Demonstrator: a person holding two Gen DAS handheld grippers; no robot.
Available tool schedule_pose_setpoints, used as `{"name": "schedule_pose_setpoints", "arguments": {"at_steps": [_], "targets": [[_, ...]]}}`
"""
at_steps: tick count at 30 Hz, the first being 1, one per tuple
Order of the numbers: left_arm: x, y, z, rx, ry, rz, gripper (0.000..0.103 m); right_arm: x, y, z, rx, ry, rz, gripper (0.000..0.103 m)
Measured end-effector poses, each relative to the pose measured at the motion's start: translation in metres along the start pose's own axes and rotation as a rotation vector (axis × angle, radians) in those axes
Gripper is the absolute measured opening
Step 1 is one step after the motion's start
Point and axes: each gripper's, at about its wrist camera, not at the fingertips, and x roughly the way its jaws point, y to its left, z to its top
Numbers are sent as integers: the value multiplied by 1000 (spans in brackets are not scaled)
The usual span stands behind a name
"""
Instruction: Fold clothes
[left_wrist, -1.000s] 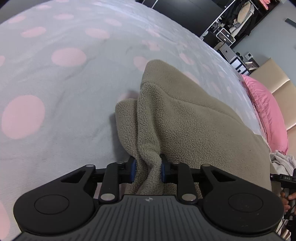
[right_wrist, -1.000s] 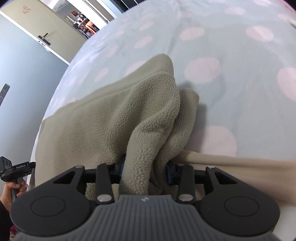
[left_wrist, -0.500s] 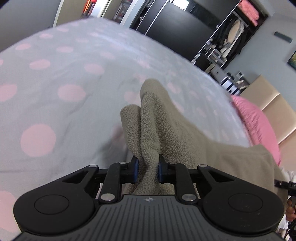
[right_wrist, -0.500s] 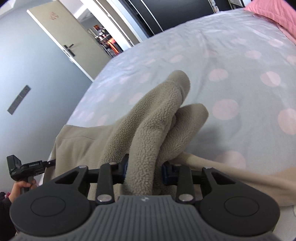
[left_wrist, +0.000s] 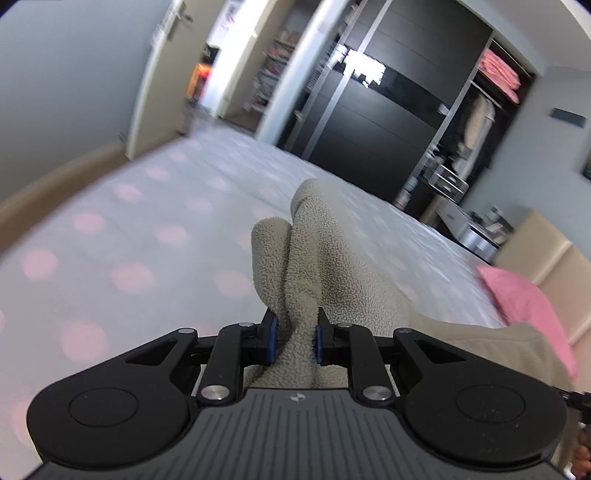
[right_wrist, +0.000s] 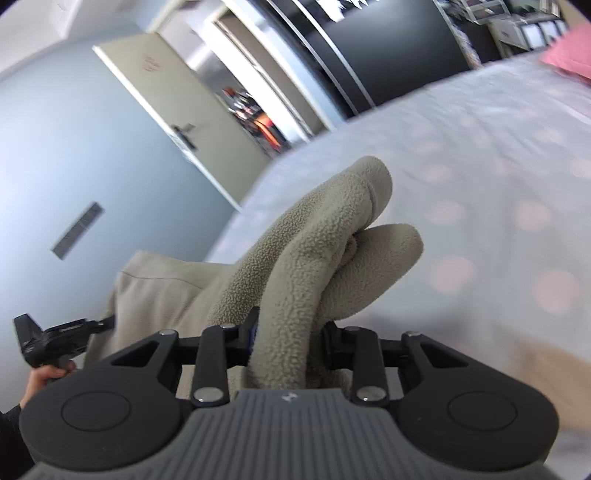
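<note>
A beige fleece garment (left_wrist: 325, 266) is held up over the bed. My left gripper (left_wrist: 294, 341) is shut on a bunched fold of it, and the fabric stretches off to the right. My right gripper (right_wrist: 290, 339) is shut on another bunched fold of the fleece garment (right_wrist: 317, 254), and the fabric stretches off to the left. The left gripper (right_wrist: 55, 338) and the hand holding it show at the left edge of the right wrist view. The fingertips are hidden in the fabric.
The bed (left_wrist: 147, 236) has a grey cover with pink dots. A pink pillow (left_wrist: 528, 302) lies at its right end by a beige headboard (left_wrist: 546, 251). A black wardrobe (left_wrist: 388, 122) and an open door (right_wrist: 184, 122) stand beyond the bed.
Both grippers have lifted and tilted upward with the fleece. The views now take in the walls, wardrobe and door instead of mostly the bed cover.
</note>
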Motion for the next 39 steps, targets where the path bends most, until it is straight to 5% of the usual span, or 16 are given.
{"name": "schedule_pose_setpoints", "arguments": {"at_steps": [7, 18, 32, 39], "targets": [[-3, 60, 52, -35, -104, 131, 16, 112, 56, 23, -22, 54, 42, 33], [19, 155, 93, -92, -188, 270, 16, 245, 118, 11, -87, 91, 103, 33], [78, 235, 84, -107, -171, 330, 16, 328, 129, -59, -109, 74, 78, 33], [105, 258, 60, -114, -115, 414, 20, 363, 129, -77, -140, 141, 0, 37]]}}
